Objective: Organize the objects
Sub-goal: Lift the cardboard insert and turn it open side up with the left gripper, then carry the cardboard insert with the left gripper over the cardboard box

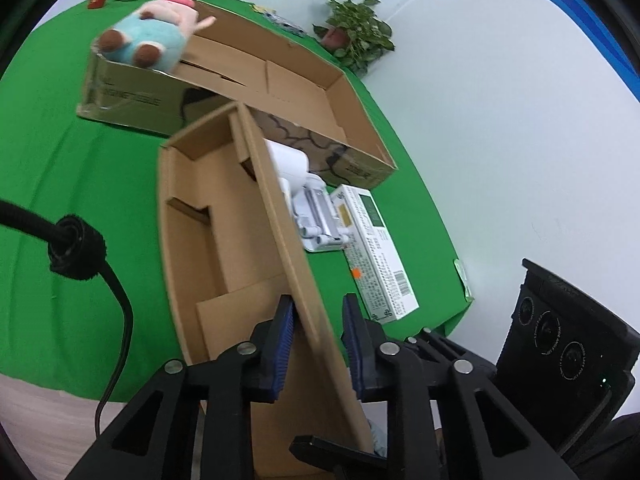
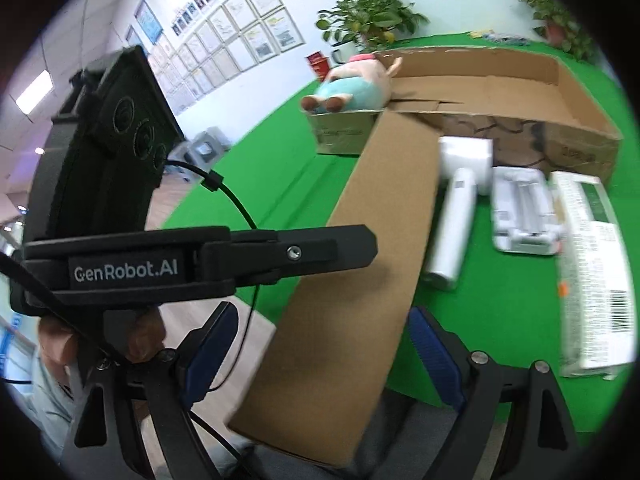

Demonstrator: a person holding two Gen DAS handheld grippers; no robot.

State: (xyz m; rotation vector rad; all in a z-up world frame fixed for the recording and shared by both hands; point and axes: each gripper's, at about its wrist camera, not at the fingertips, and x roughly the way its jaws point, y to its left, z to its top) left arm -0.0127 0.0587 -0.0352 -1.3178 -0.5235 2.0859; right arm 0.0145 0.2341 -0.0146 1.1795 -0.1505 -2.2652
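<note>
Left wrist: left tongs [image 1: 316, 320] straddle the right wall of the near cardboard box [image 1: 224, 240], seemingly pinching it. Light, stiff board; hold at the rim.
Right wrist: right tongs [image 2: 320, 344] spread, box between, green bench [image 2: 280, 160] beneath.

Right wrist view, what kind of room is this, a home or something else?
Probably an office or a lab set up for recording, not a home: rows of framed certificates cover the wall, a green cloth covers the table, and potted plants stand at its far edge.
</note>
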